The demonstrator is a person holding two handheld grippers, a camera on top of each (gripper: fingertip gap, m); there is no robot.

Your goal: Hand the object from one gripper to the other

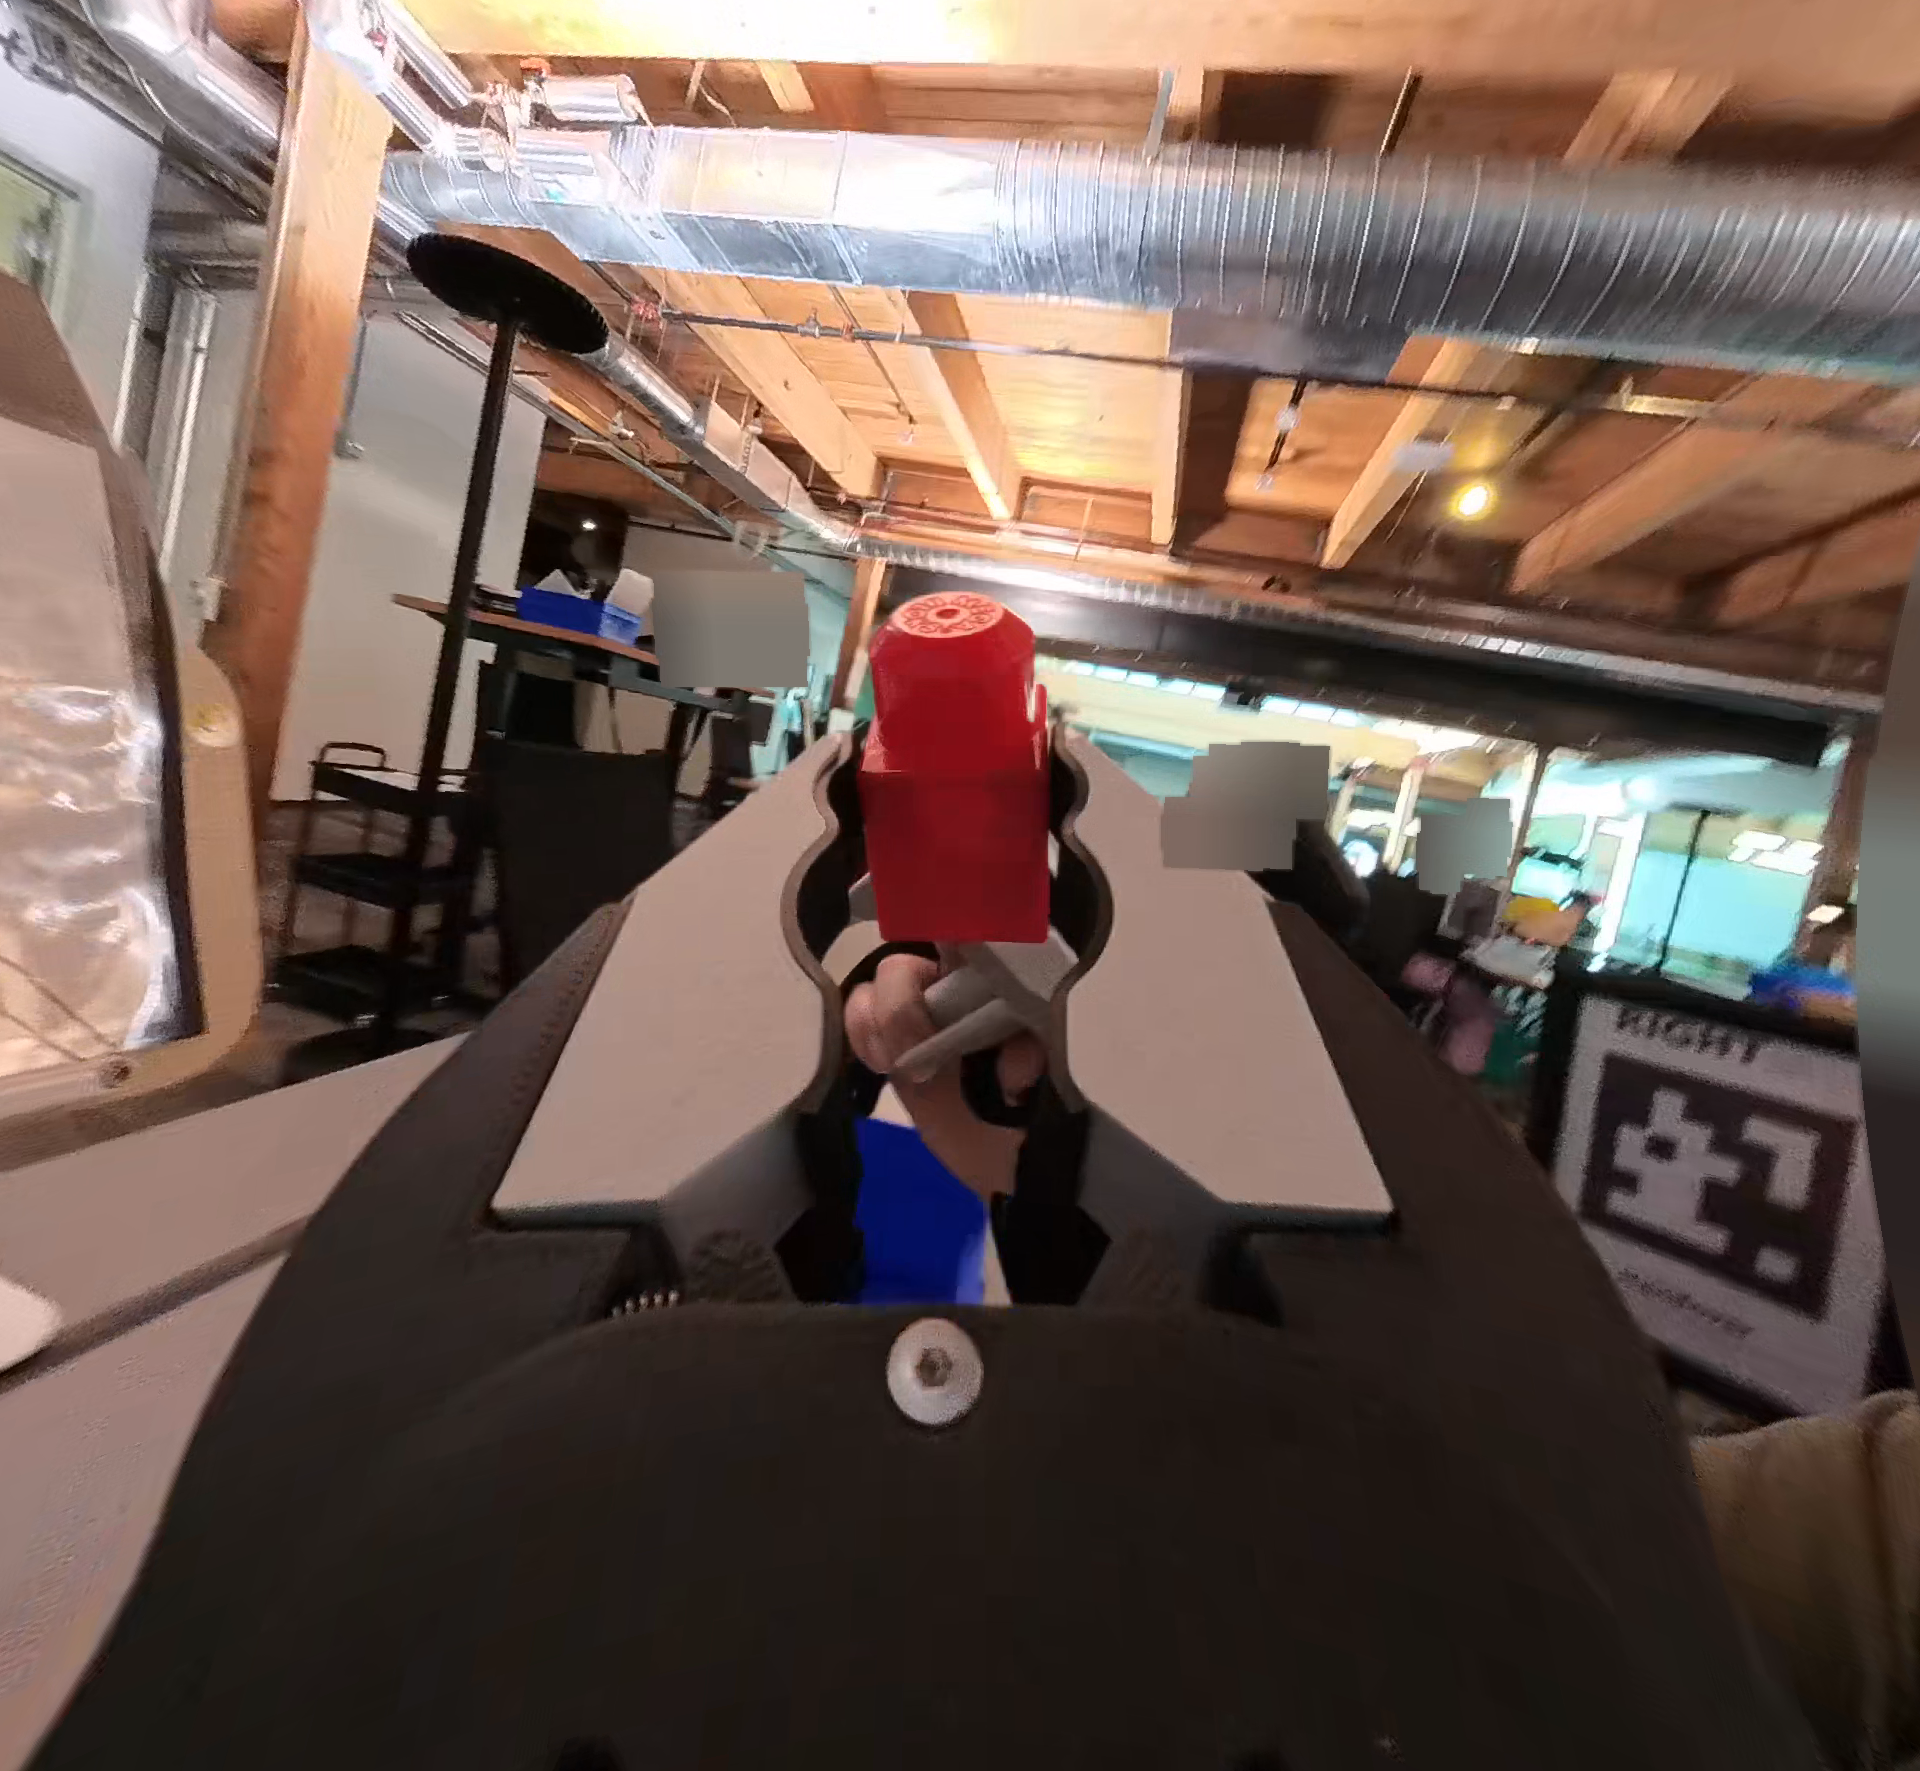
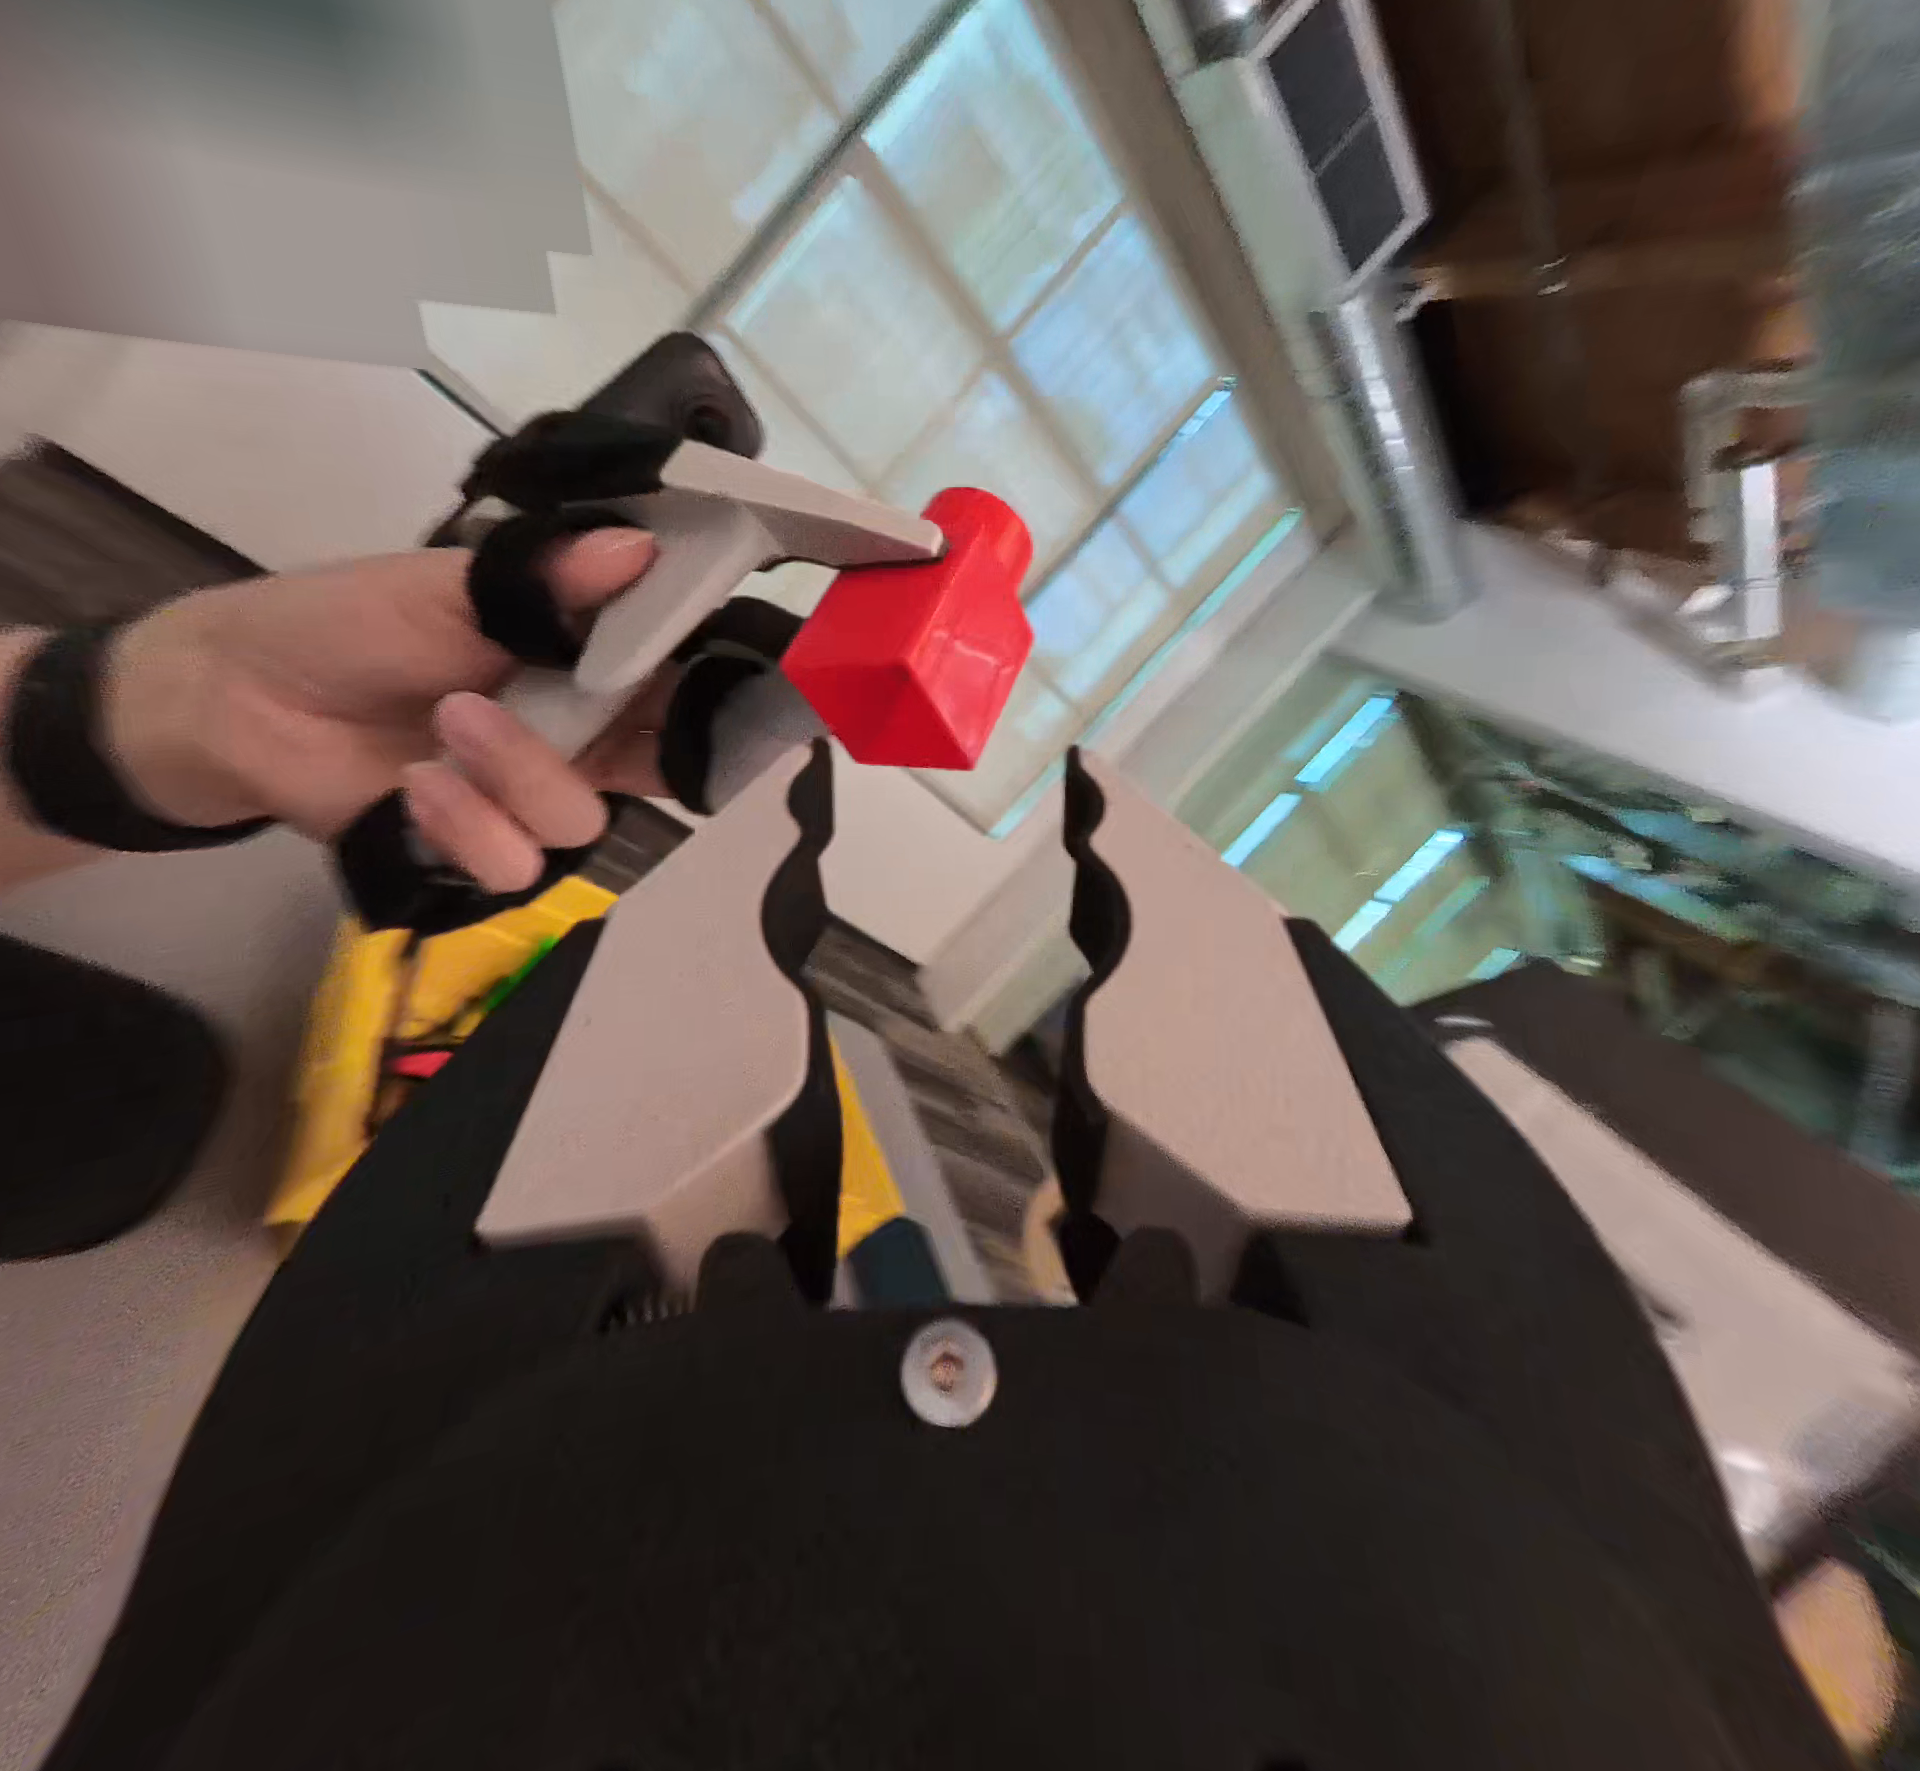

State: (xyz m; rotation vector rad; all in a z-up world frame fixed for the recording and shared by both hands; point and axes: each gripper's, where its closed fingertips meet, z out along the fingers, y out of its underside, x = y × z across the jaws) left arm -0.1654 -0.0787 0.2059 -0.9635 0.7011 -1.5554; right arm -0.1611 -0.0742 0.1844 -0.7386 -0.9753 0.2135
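**A:** Left wrist view, biggest first. A silver duct [image 1: 1143,235] runs under timber beams. What fills the foreground?

**B:** The left claw [image 1: 951,755], black with pale grey fingers, tilted up toward the ceiling. Low on the right stands a marker board [image 1: 1714,1191].

**A:** How does that claw stand?

**B:** It is partly spread, with the block [image 1: 951,828] showing between its tips. I cannot tell whether the pads press on the block or only flank it.

**A:** And the right wrist view?

**B:** A tall grid of windows [image 2: 935,267], seen skewed. The right claw [image 2: 948,757] gapes, nothing between its fingers. Its tips point at the block [image 2: 914,651], which is just beyond them and not touching.

**A:** What carries the block there?

**B:** A hand [image 2: 312,682] with black finger straps reaches in from the left. It works small grey tongs [image 2: 748,516], which pinch the block by its round neck and its square body.

**A:** Does the hand show on the left side too?

**B:** Yes. The hand [image 1: 894,1025] shows below the block in the gap between the fingers, with the tongs [image 1: 987,994] grey beneath it.

**A:** And the block itself?

**B:** It is red, a square body with a round cap. It is held in the air, clear of the worktop [image 1: 156,1306].
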